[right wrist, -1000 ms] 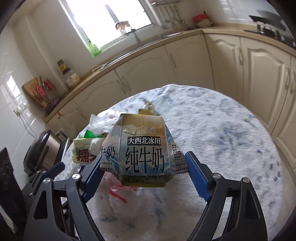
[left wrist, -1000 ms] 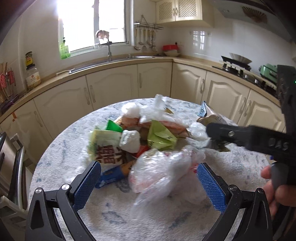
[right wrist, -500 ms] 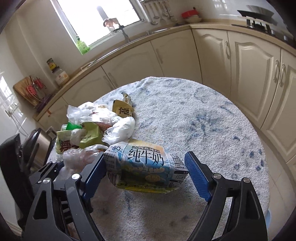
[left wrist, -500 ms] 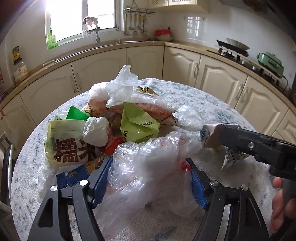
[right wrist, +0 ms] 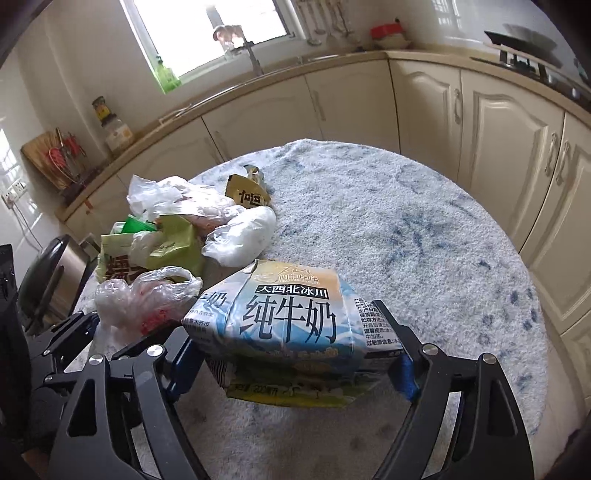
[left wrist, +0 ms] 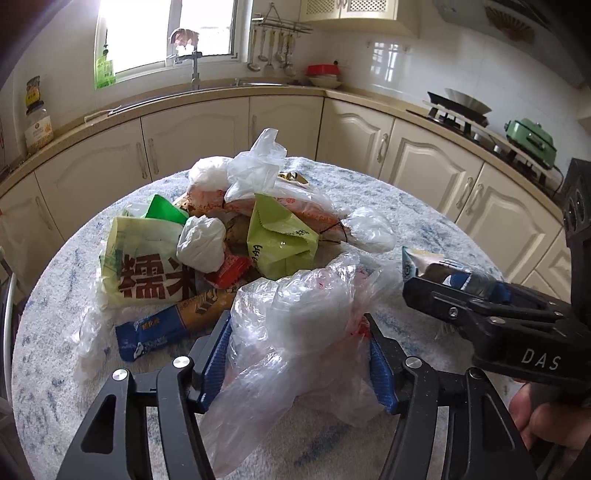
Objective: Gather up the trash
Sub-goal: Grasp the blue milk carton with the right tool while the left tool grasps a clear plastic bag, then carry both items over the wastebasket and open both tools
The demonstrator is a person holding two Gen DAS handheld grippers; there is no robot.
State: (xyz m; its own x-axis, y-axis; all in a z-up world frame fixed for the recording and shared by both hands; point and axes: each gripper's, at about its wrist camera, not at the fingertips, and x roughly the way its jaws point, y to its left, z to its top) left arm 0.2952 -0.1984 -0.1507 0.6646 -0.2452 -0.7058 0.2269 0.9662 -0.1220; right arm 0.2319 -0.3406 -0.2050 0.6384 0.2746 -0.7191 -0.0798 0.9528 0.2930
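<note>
The left gripper (left wrist: 297,354) has just been closing on the crumpled clear plastic bag (left wrist: 295,325), now pinched between its blue pads. The right gripper (right wrist: 295,354) stays clamped on the blue-and-white milk carton (right wrist: 288,317). Both pieces look ready to lift off the speckled round table (right wrist: 424,236).

Home kitchen. Cream cabinets (left wrist: 192,136) run under an L-shaped countertop (right wrist: 332,59); sink tap (left wrist: 194,68) at the window (left wrist: 166,33), utensil rail (left wrist: 275,44), gas hob with wok (left wrist: 463,105). Round speckled table (right wrist: 424,236) in the middle.
</note>
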